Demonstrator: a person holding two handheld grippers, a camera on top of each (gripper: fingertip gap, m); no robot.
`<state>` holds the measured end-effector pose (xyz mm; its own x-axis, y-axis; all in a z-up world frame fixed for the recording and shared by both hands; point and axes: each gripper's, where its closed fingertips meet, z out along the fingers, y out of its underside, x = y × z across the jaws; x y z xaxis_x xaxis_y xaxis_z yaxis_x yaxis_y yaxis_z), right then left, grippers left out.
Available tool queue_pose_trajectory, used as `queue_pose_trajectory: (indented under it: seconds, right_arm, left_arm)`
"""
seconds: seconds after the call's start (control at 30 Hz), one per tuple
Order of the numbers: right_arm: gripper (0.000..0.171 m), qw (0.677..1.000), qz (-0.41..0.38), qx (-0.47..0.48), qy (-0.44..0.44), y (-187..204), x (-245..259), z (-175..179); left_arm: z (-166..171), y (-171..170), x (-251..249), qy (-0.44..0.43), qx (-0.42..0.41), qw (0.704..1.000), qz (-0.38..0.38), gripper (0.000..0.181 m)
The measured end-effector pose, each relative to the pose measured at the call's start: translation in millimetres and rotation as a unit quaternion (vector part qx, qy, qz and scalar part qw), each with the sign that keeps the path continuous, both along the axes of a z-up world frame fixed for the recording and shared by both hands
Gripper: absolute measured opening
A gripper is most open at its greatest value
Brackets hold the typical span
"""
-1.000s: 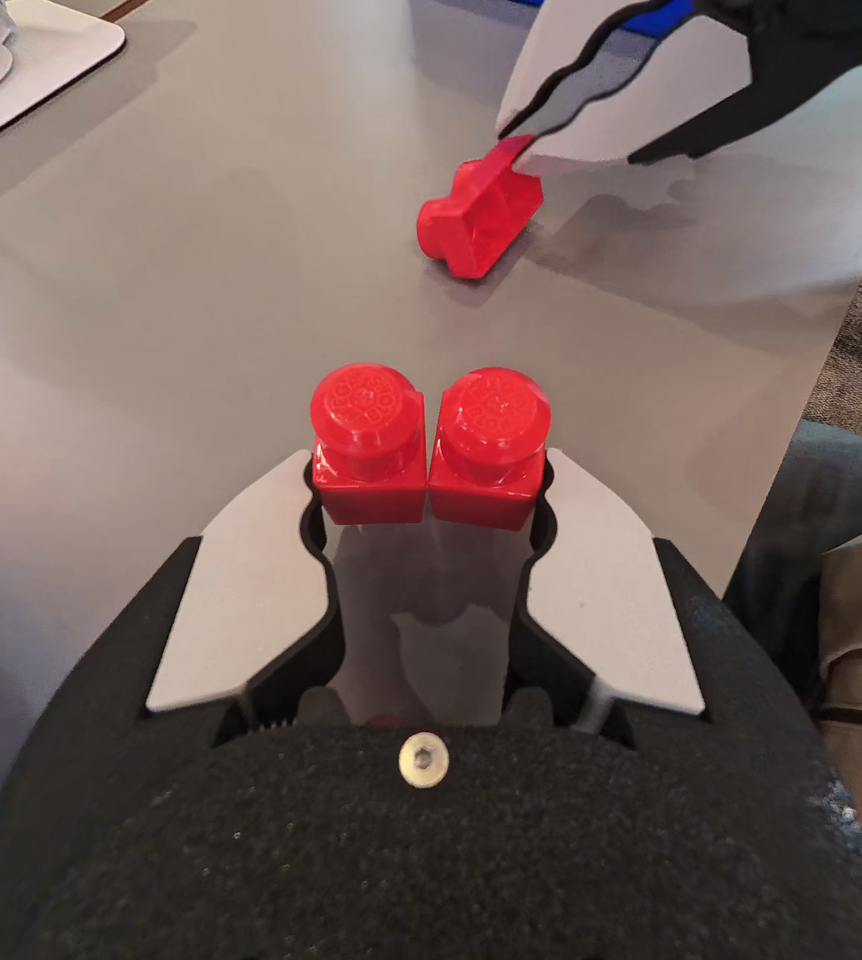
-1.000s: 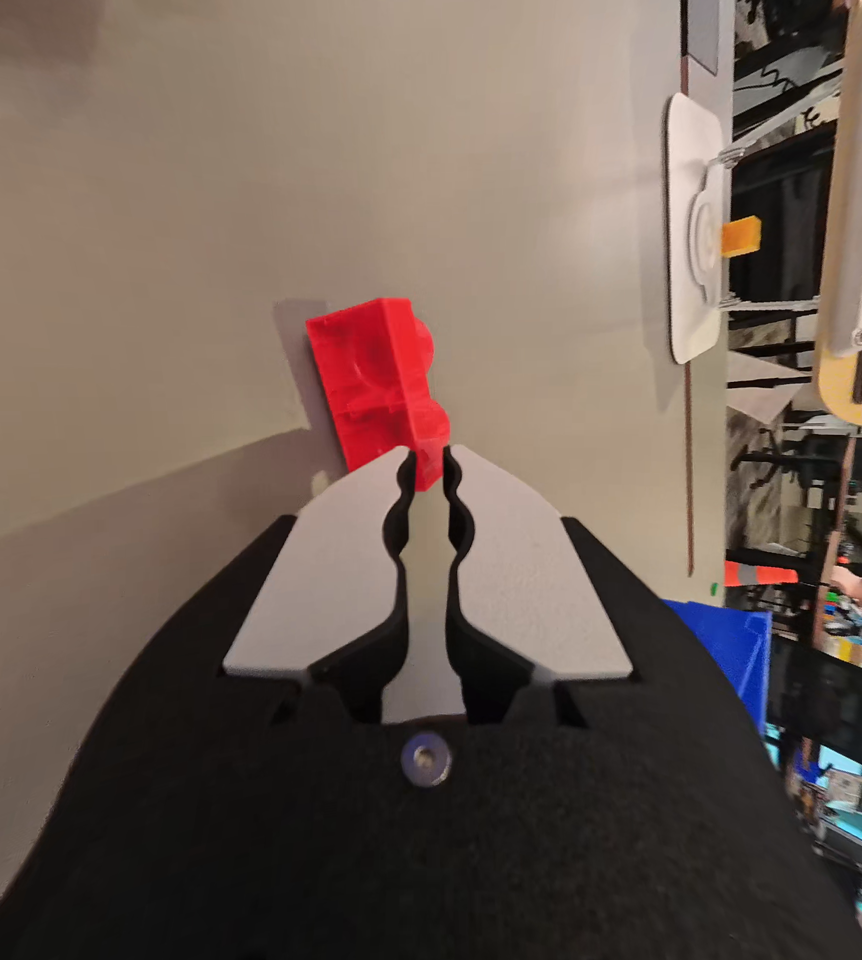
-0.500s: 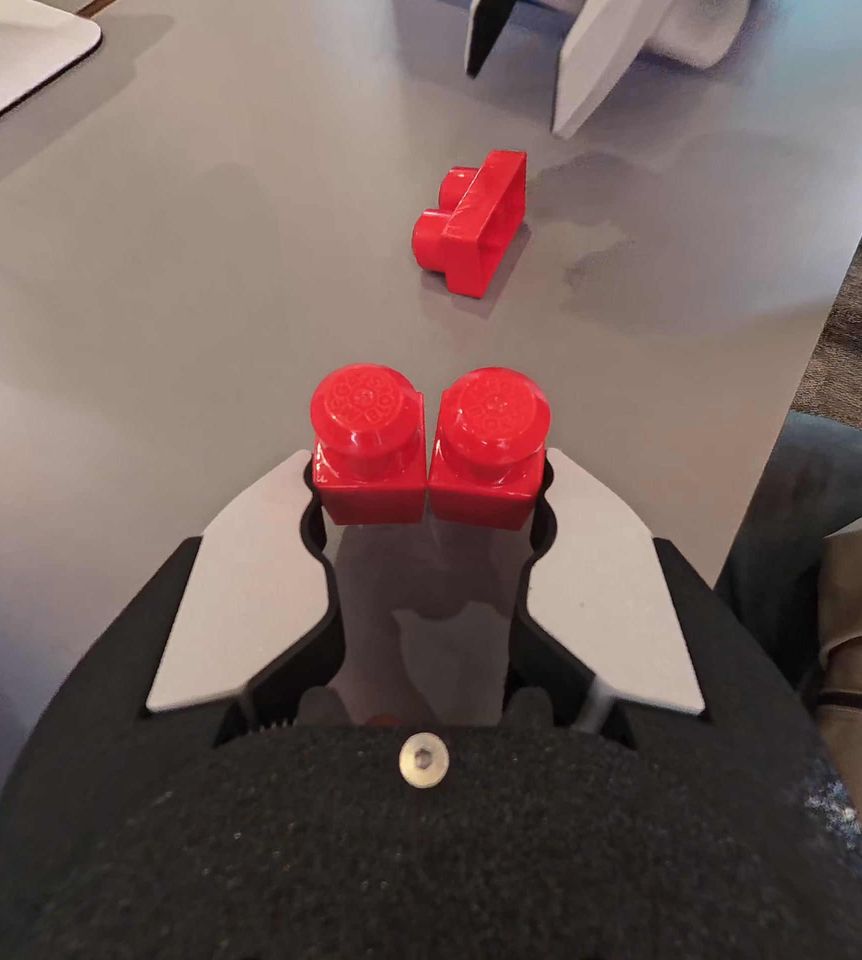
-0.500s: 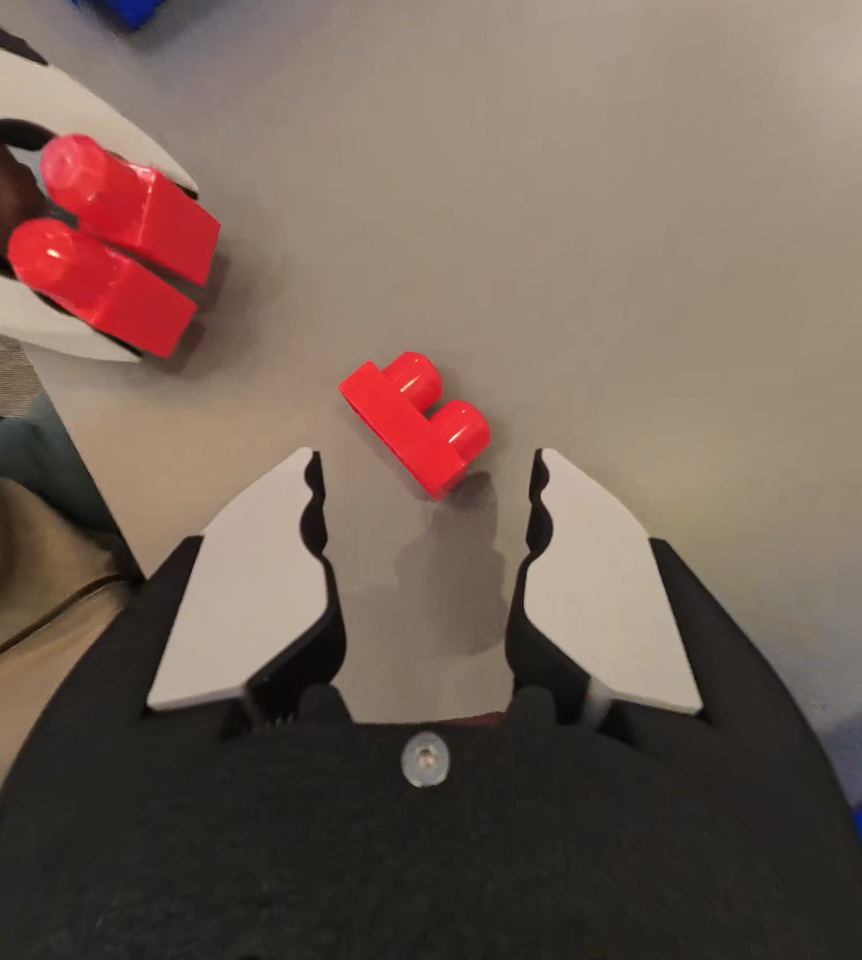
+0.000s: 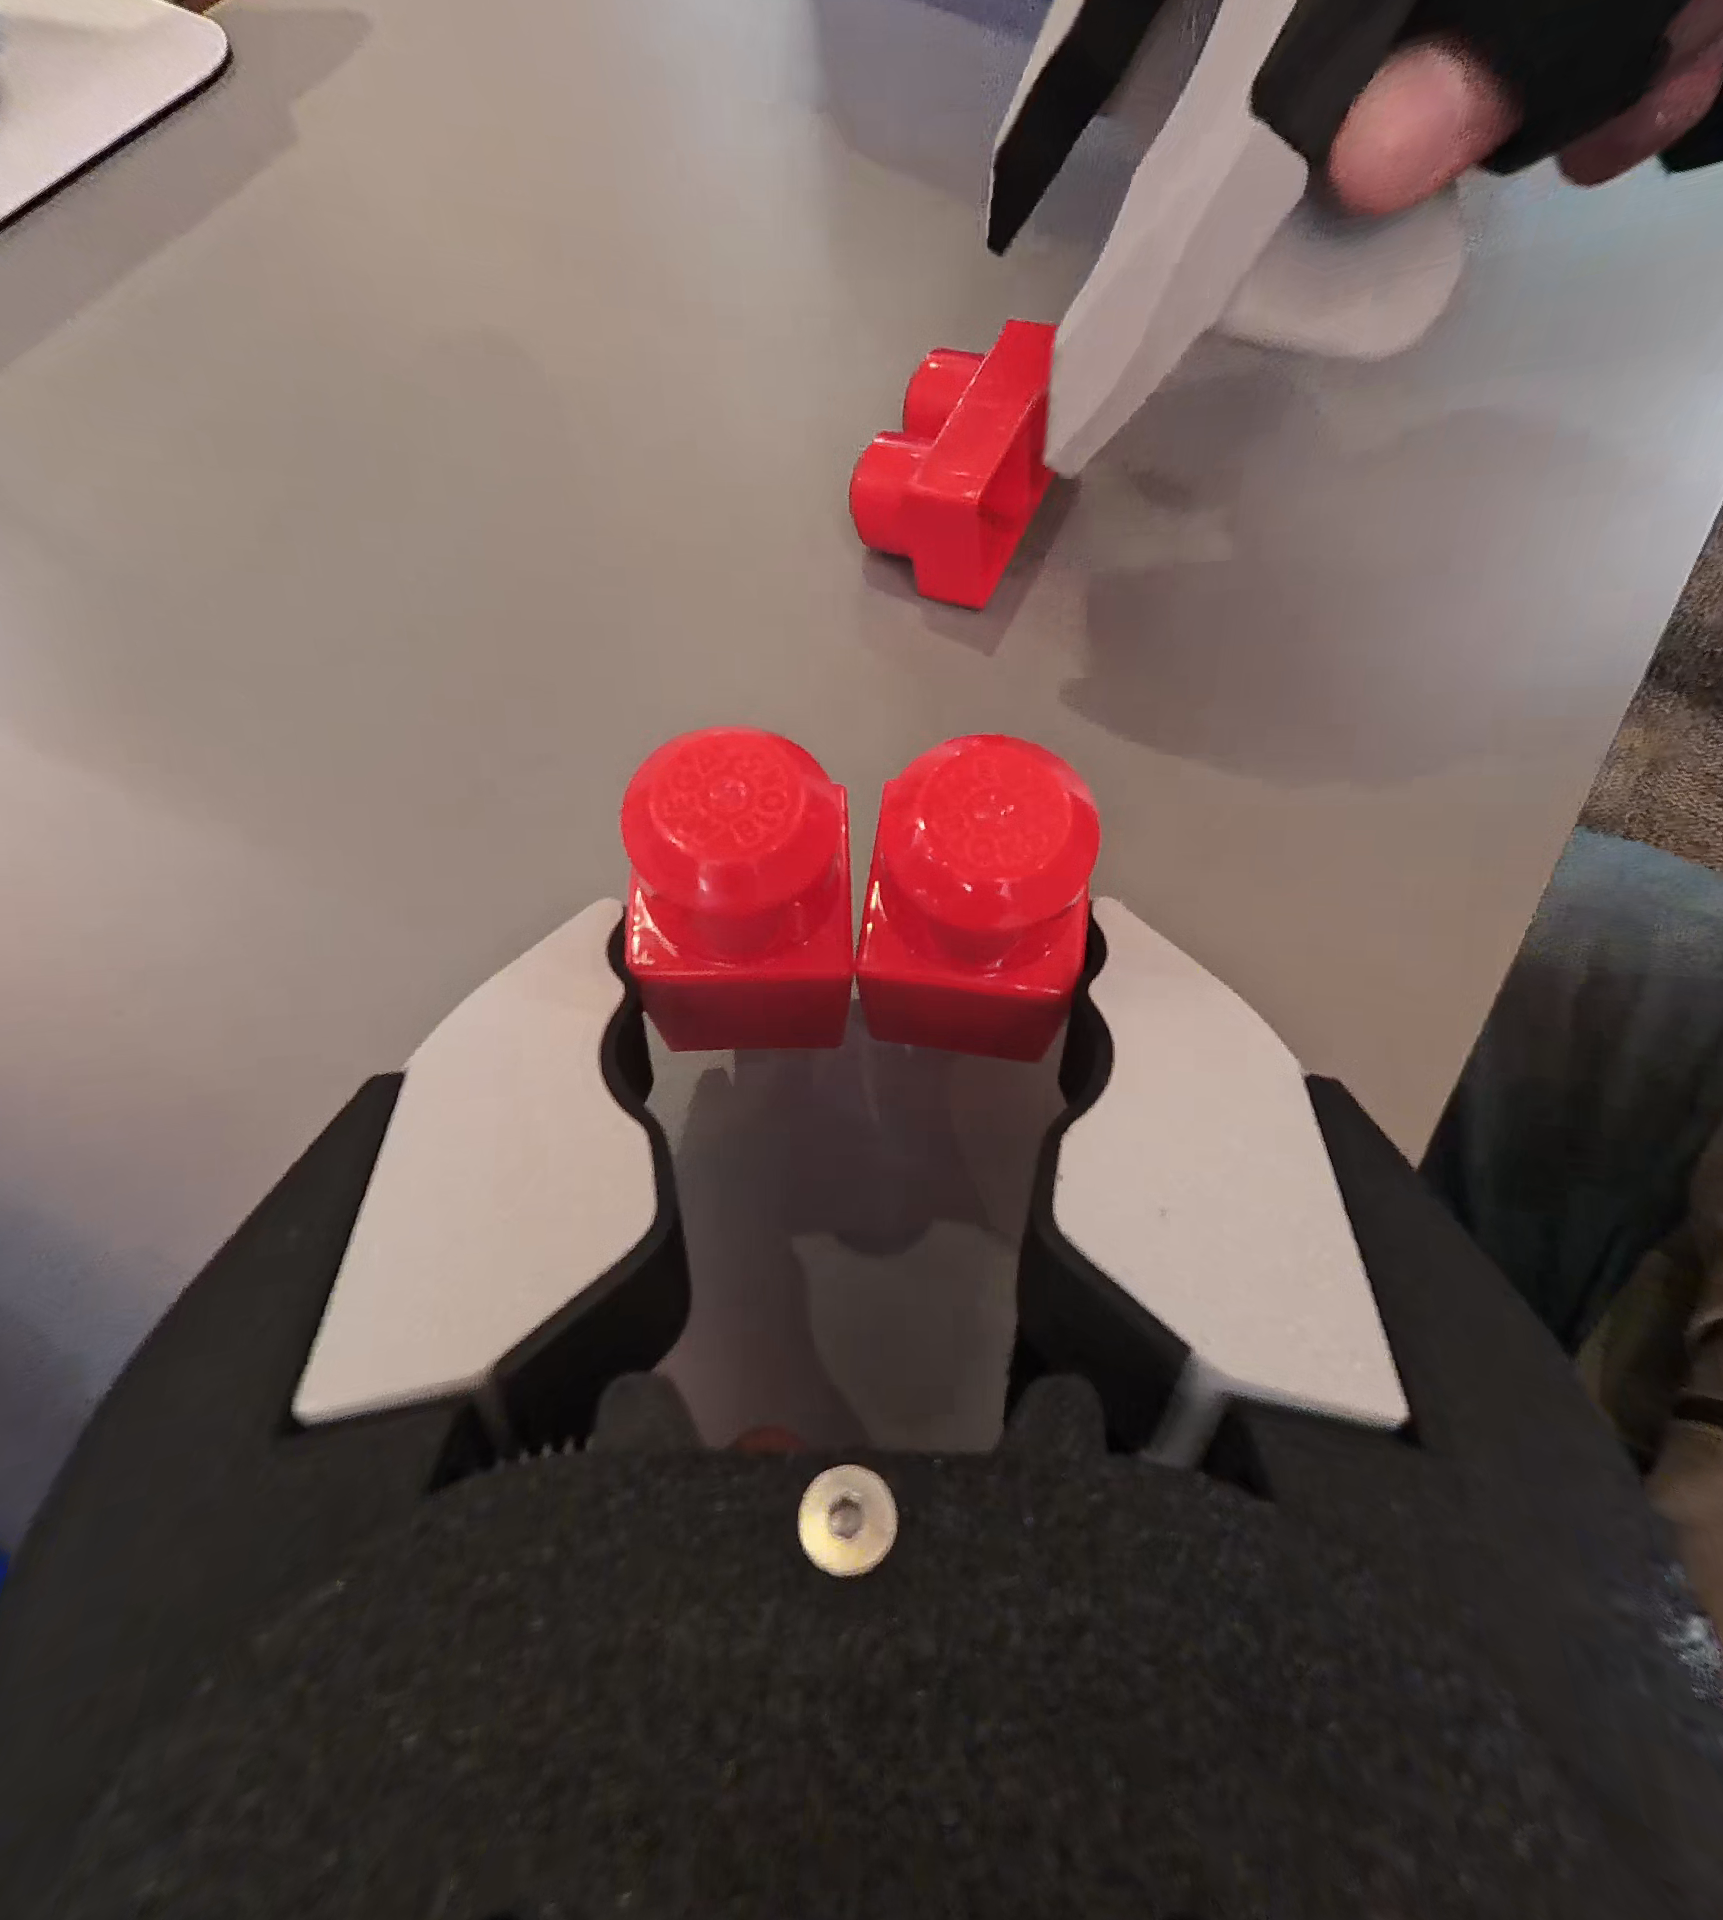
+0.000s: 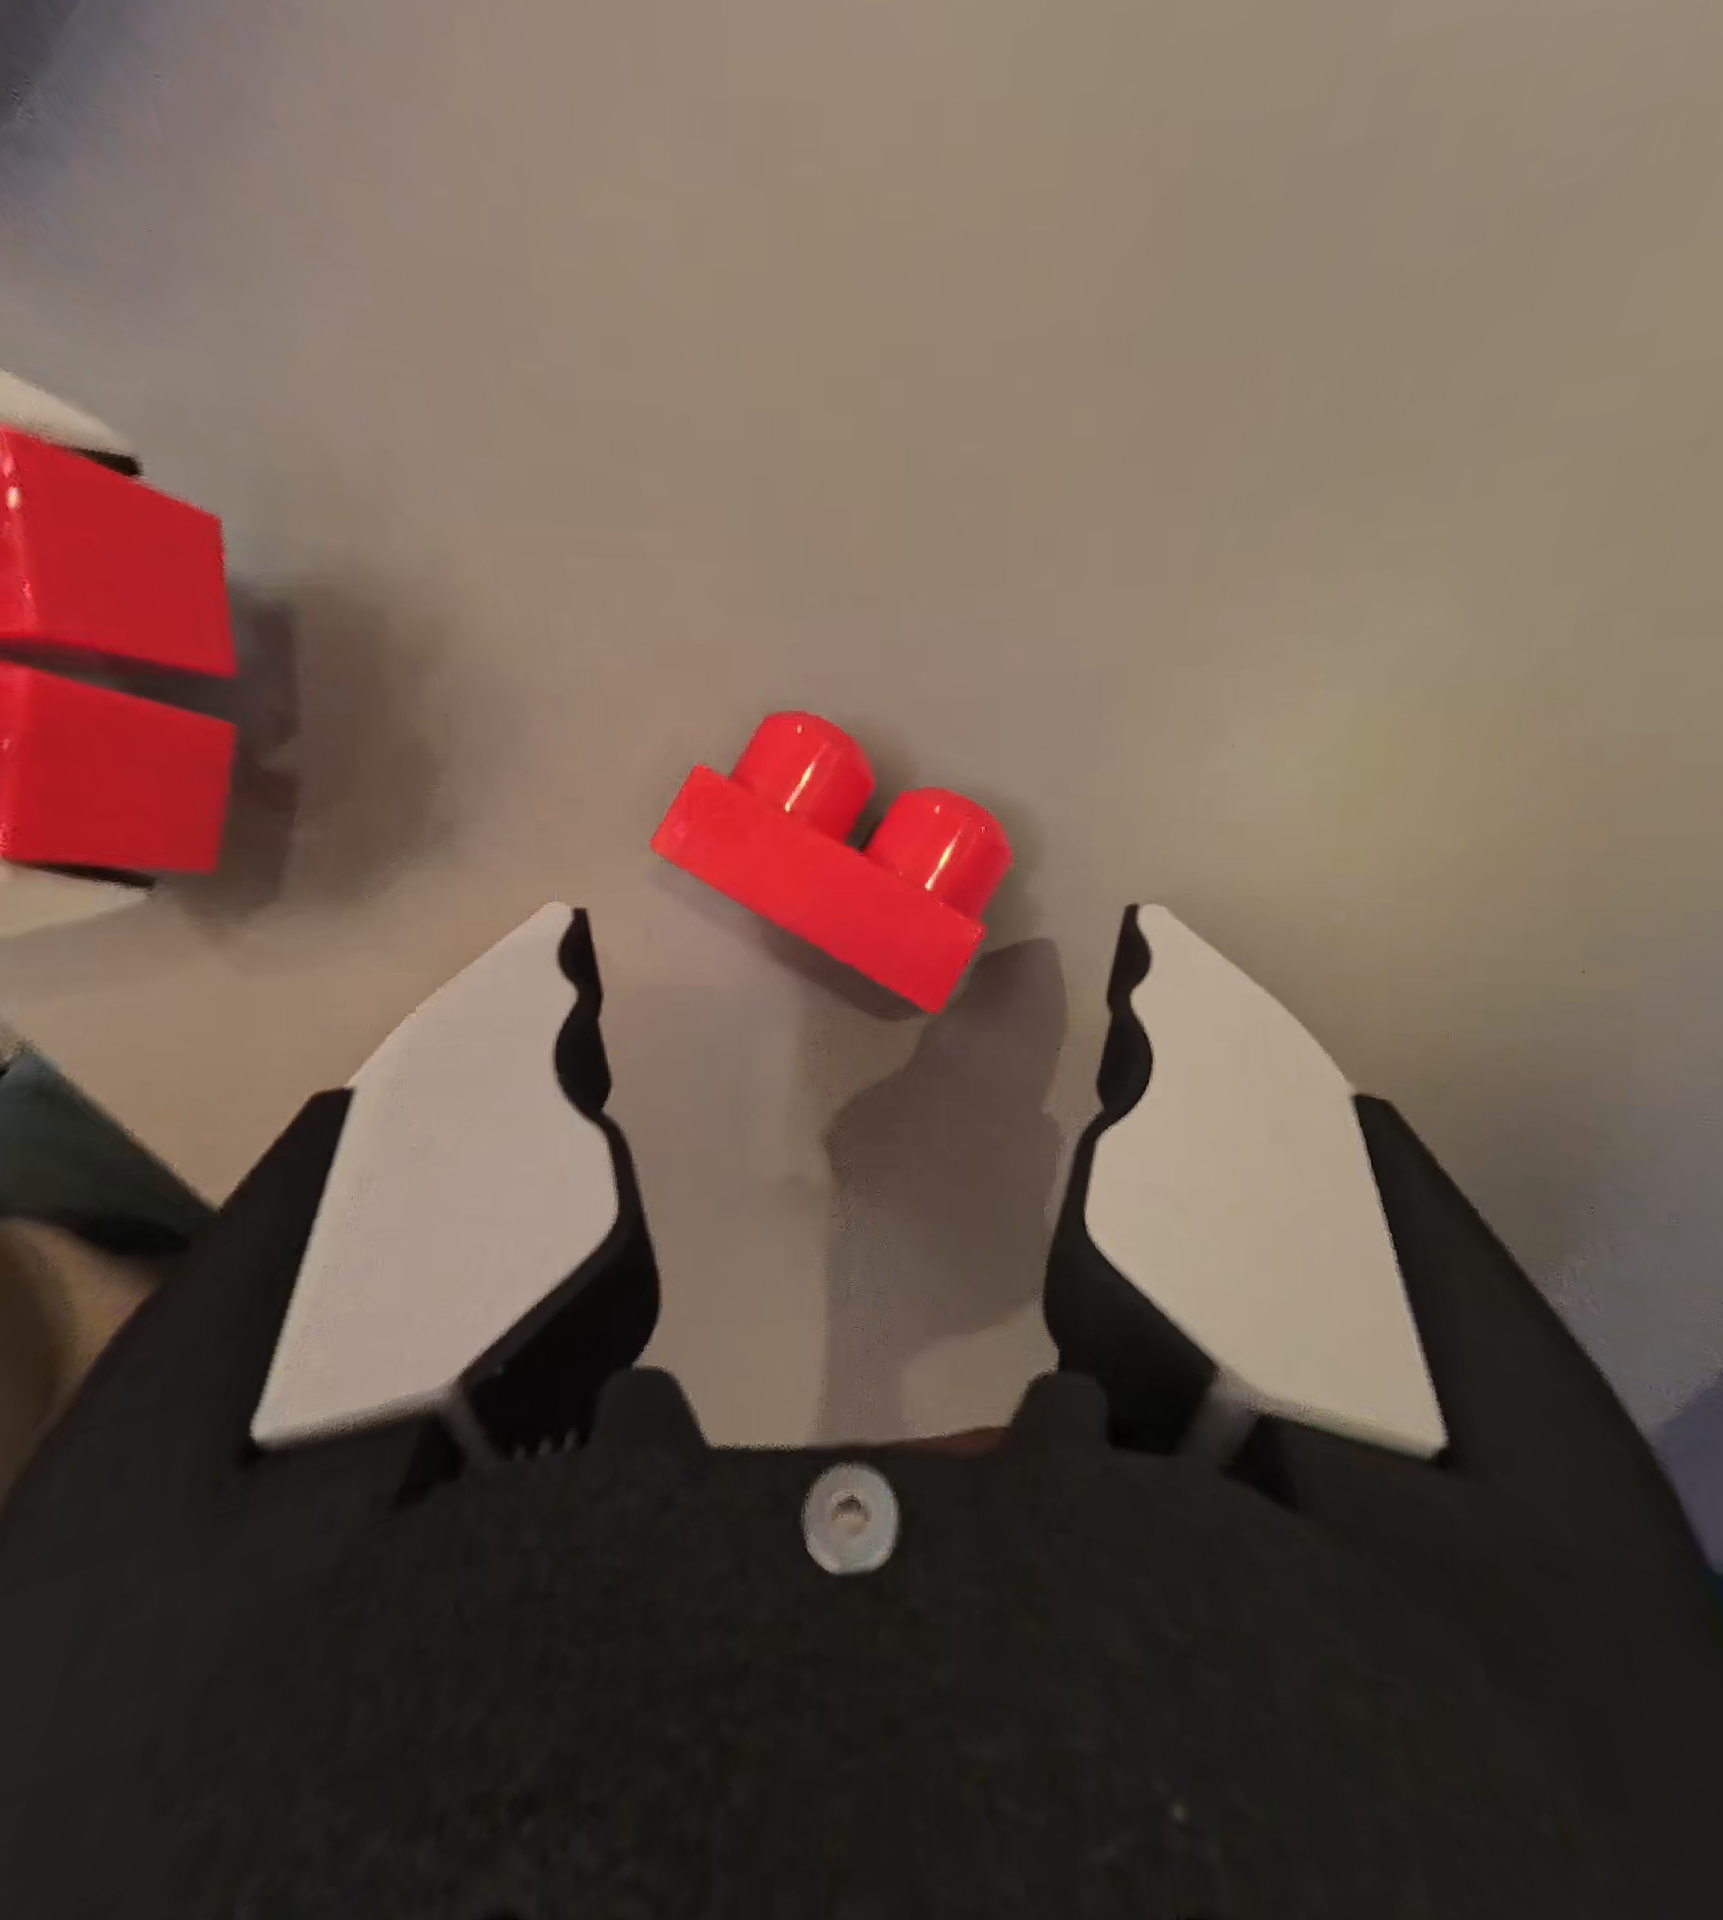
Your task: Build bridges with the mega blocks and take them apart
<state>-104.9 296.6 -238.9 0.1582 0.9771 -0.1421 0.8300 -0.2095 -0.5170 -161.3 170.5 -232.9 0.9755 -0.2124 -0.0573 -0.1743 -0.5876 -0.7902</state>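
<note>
Between my left gripper's fingers I hold two red single-stud blocks pressed side by side, the pair clamped from both outer flanks, studs pointing straight ahead along the fingers and away from the camera. They are glossy red plastic; each round stud cap carries raised moulded lettering in a ring. Beyond them on the grey table lies a red two-stud block, tipped on its side, studs pointing level towards the left of my left wrist view, long axis running away from me and a little rightward. From my right wrist view that same block sits just ahead of my right gripper, whose jaws stand wide with nothing between them; the block's long axis lies diagonally across the gap, studs pointing away. One light-grey fingertip of that gripper appears to touch the block's open underside. At the far left corner rests a white pad
</note>
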Motion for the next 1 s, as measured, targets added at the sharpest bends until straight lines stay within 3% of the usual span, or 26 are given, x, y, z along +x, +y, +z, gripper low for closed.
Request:
queue_pose_trajectory:
  seconds: [0.23,0.63,0.8,1.0]
  right_arm:
    - [0.093,0.993,-0.088,0.064,-0.044,3,-14,-5]
    - [0.089,0.964,-0.104,0.058,-0.239,7,-10,-21]
    - [0.069,0.958,-0.101,0.046,-0.263,5,-6,-31]
    - [0.069,0.970,-0.075,0.034,-0.228,4,-4,-29]
  left_arm:
    - [8,-7,-3,0.018,0.007,1.000,-0.020,0.078]
    - [1,-10,-10,0.003,0.007,0.999,-0.039,0.077]
    - [-2,-11,-6,-0.008,0.008,0.999,-0.044,0.078]
    - [-5,-11,-5,-0.019,0.006,0.998,-0.062,0.078]
